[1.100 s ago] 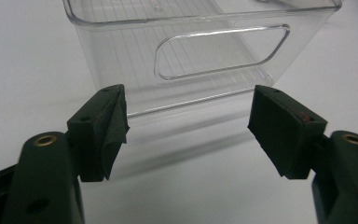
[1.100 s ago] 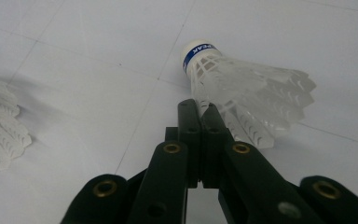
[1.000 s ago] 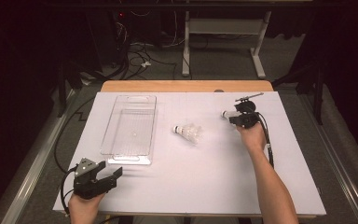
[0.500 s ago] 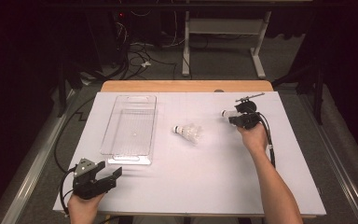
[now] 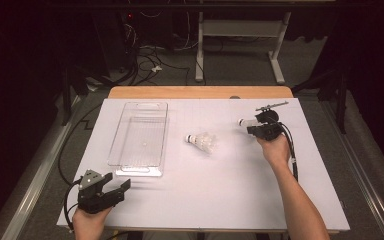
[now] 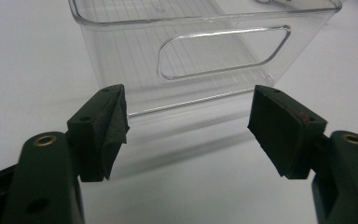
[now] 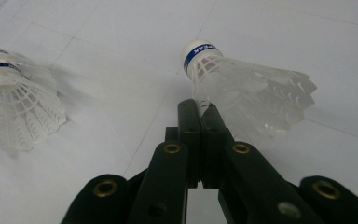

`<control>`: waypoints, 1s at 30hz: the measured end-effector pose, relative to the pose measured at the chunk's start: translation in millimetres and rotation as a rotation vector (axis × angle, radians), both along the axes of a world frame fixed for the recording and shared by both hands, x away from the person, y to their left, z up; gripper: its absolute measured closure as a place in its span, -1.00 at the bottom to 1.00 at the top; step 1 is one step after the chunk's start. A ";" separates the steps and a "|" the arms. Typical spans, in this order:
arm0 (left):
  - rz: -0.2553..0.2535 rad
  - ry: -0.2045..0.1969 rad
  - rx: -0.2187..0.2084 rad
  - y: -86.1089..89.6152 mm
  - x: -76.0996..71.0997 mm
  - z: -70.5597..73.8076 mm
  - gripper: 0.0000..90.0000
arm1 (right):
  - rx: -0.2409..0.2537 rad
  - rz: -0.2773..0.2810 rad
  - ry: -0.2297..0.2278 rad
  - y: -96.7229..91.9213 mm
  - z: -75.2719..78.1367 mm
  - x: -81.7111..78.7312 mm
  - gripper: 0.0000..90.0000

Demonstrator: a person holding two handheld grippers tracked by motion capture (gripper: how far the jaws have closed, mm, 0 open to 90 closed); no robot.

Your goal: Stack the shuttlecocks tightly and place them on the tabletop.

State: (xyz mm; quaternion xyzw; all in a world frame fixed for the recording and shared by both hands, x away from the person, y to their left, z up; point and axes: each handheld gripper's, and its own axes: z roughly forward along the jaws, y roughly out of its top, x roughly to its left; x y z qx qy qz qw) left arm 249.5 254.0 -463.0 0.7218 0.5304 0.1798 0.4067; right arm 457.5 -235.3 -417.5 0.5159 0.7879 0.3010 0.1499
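Your right gripper (image 7: pixel 200 112) pinches a shuttlecock (image 7: pixel 242 88) by its skirt, blue band lettering unreadable; two more shuttlecocks (image 5: pixel 202 142) lie mid-table, a clear tray (image 5: pixel 139 137) beyond them; your left gripper (image 6: pixel 186 130) gapes empty before it

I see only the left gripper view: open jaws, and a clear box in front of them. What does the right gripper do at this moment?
Observer: The right gripper is shut on the skirt of a shuttlecock.
Operator: Is anything inside the clear box?
Observer: No. From the high view the clear box looks empty.
Operator: Are there other shuttlecocks?
Observer: Yes, a second shuttlecock lies on the table, between the box and the right gripper.
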 end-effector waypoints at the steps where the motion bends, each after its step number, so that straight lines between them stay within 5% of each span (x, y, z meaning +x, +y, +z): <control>1: -0.002 0.002 0.002 0.0 -0.1 0.2 -0.35 | -0.001 0.001 -0.002 -0.7 0.2 -0.6 1.00; 30: -0.006 0.000 0.001 -1.5 -0.6 0.1 -0.36 | 0.002 0.067 -0.022 -6.8 8.3 -24.8 1.00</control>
